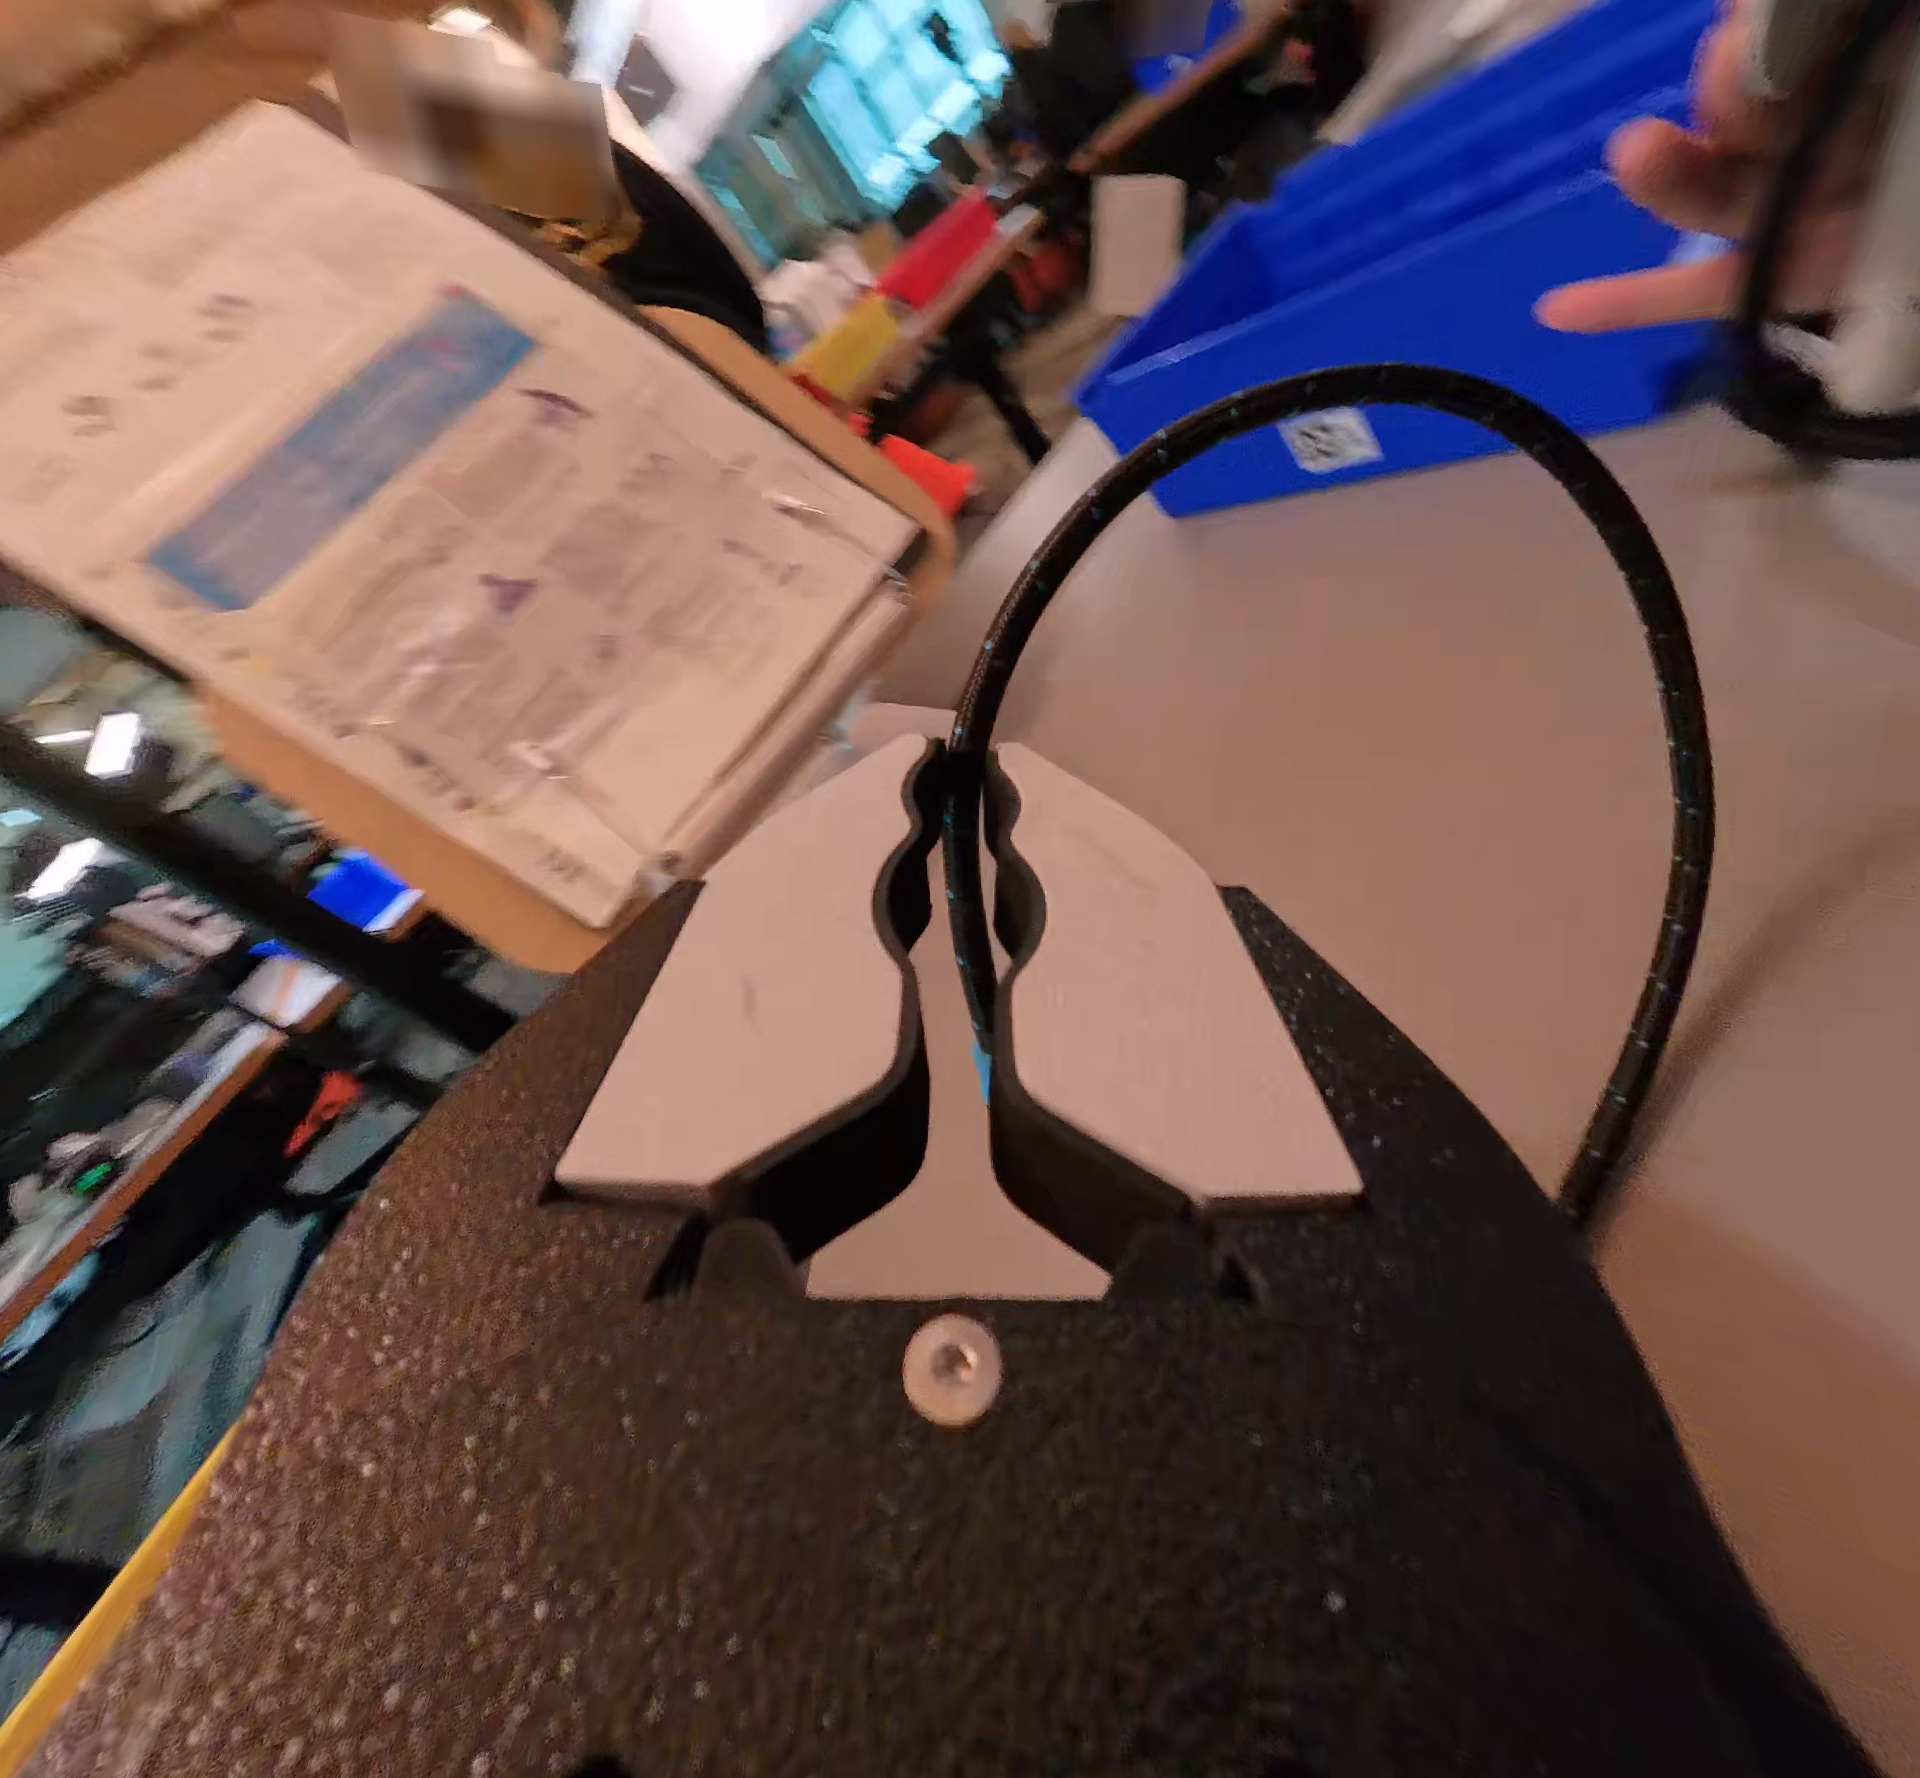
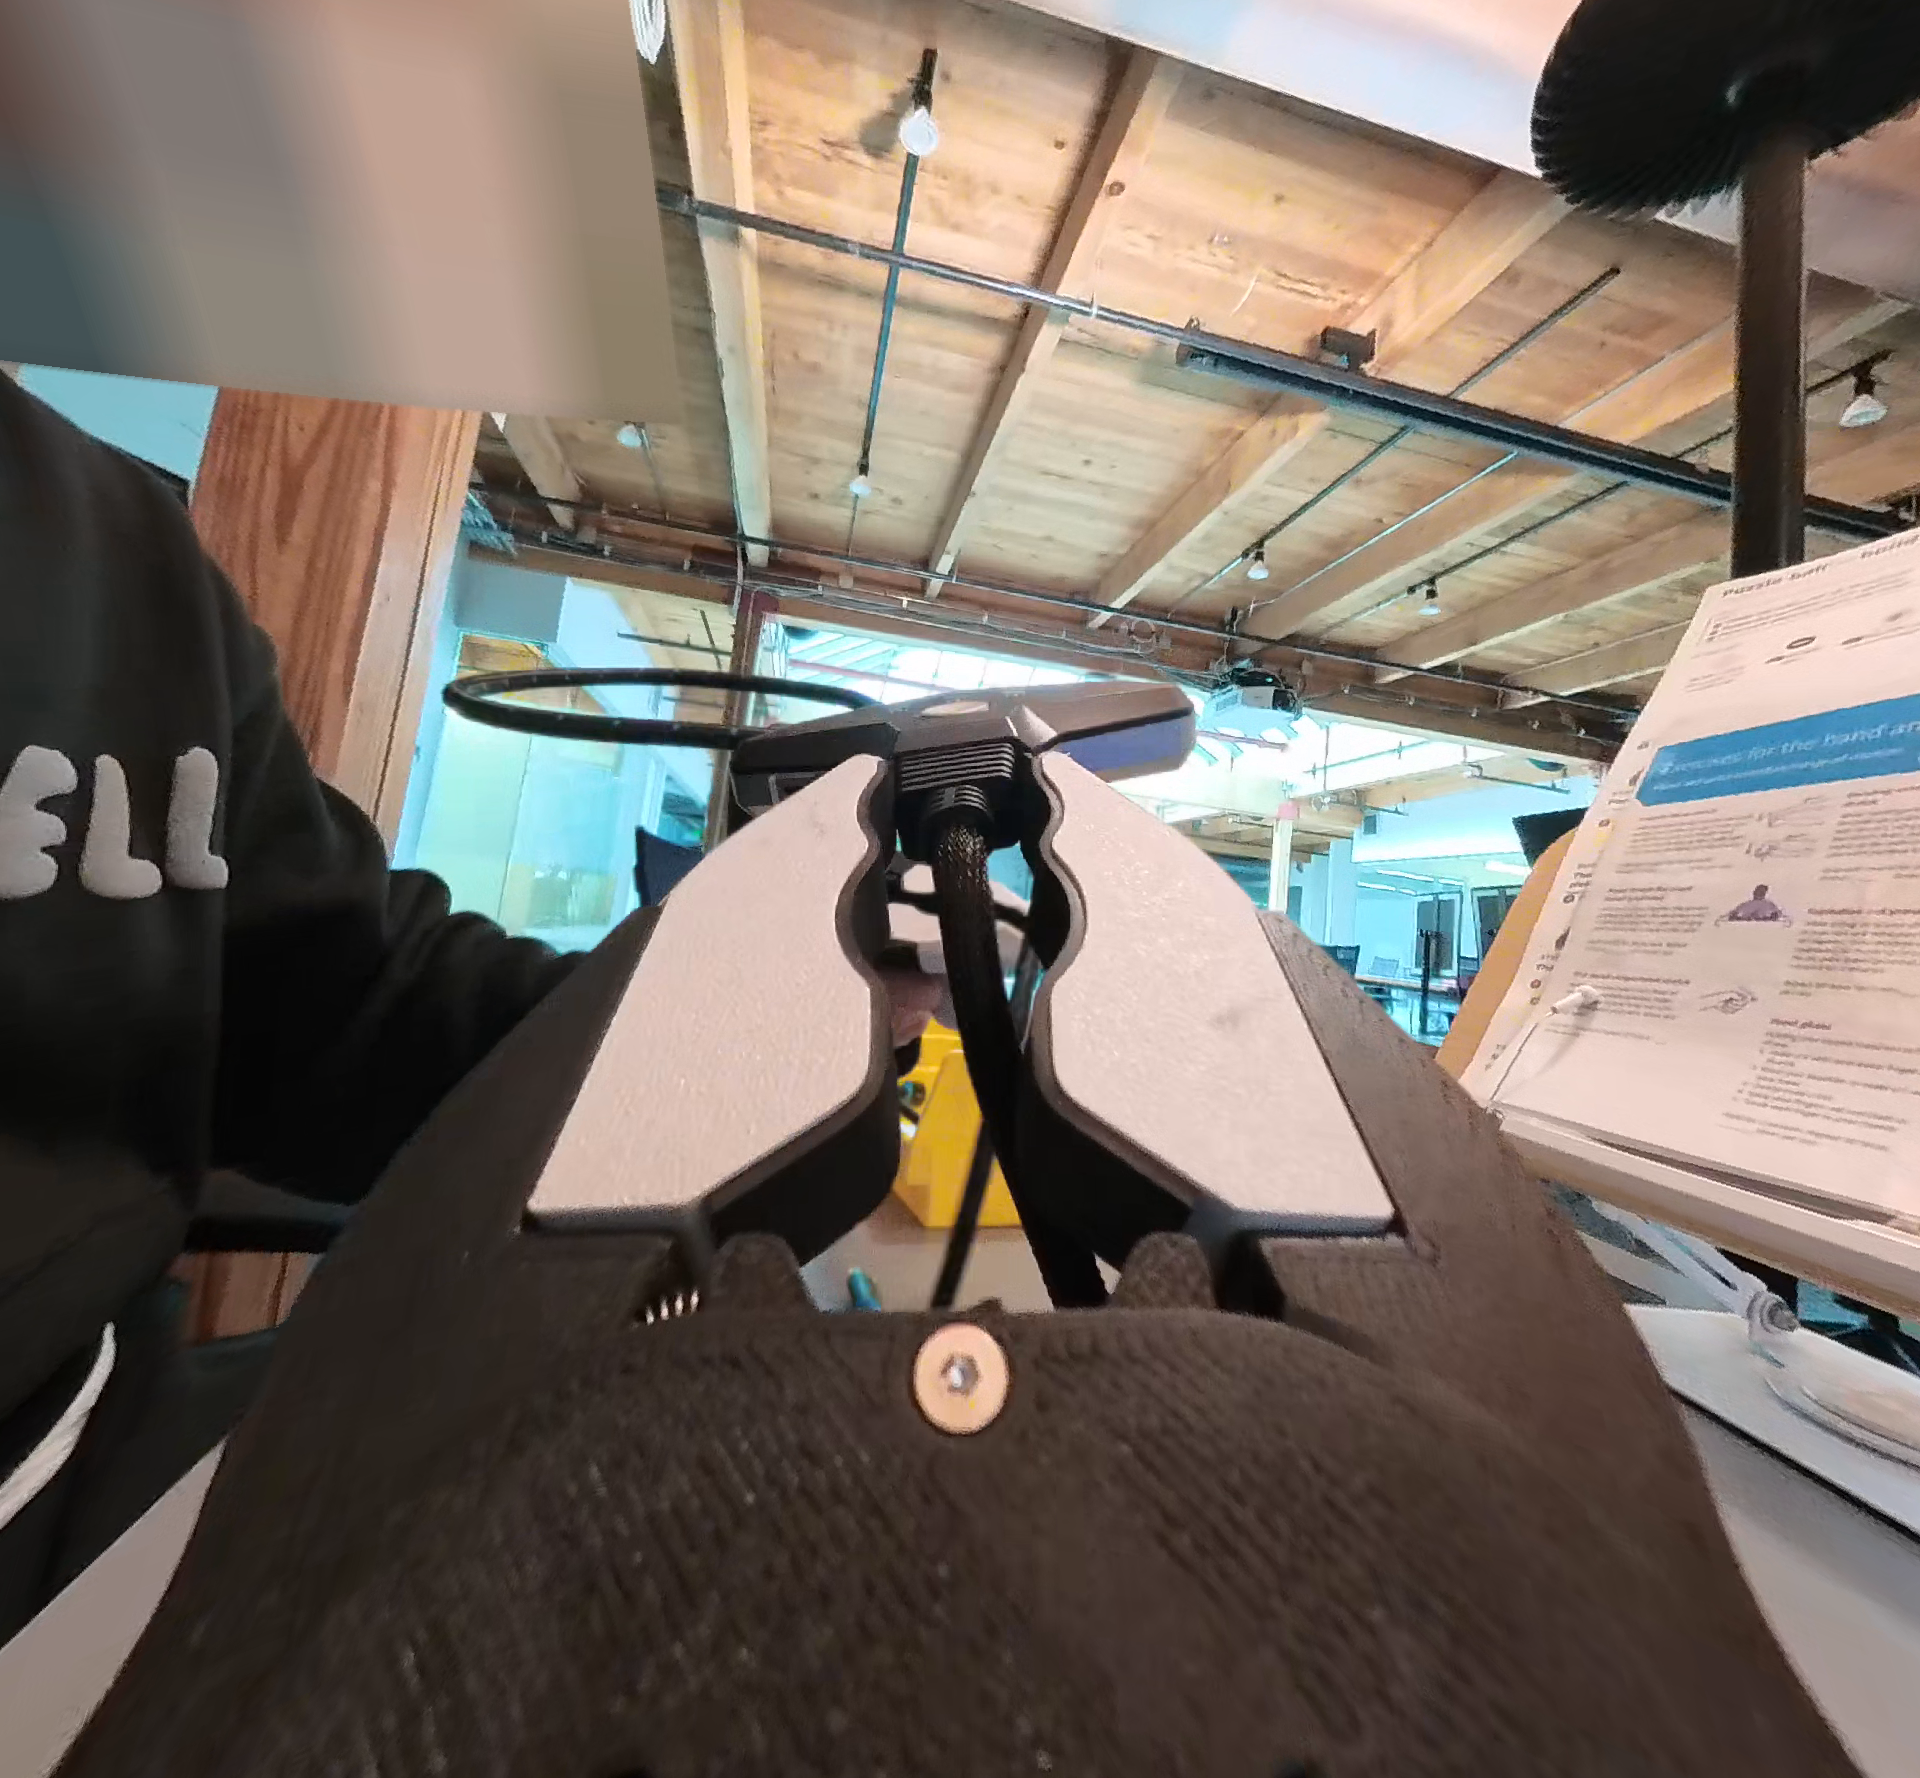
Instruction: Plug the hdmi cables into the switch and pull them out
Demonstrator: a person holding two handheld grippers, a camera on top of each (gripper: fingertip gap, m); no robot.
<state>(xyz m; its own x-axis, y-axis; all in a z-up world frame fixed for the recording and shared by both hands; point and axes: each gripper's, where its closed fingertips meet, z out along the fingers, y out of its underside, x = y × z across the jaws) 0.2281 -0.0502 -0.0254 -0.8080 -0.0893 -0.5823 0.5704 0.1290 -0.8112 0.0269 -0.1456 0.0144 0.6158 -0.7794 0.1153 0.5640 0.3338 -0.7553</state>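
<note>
Black plug [image 2: 954, 772] pinched in right hand-held gripper [image 2: 956, 798], at switch [image 2: 1091, 726]. Left hand-held gripper [image 1: 961, 798] pinching cable [image 1: 1558, 523]. Next: probably straight push or pull.

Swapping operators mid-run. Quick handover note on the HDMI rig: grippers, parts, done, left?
Left gripper: shut on a black braided cable that loops up over the table.
Right gripper: shut on the HDMI plug, its cable trailing back between the fingers.
Switch: held up in the air right at the plug's tip; a thin cable loop leaves its far side.
Done: both cables gripped. Whether the plug is seated cannot be told.
Left: finish the plugging, then pull out.
</note>
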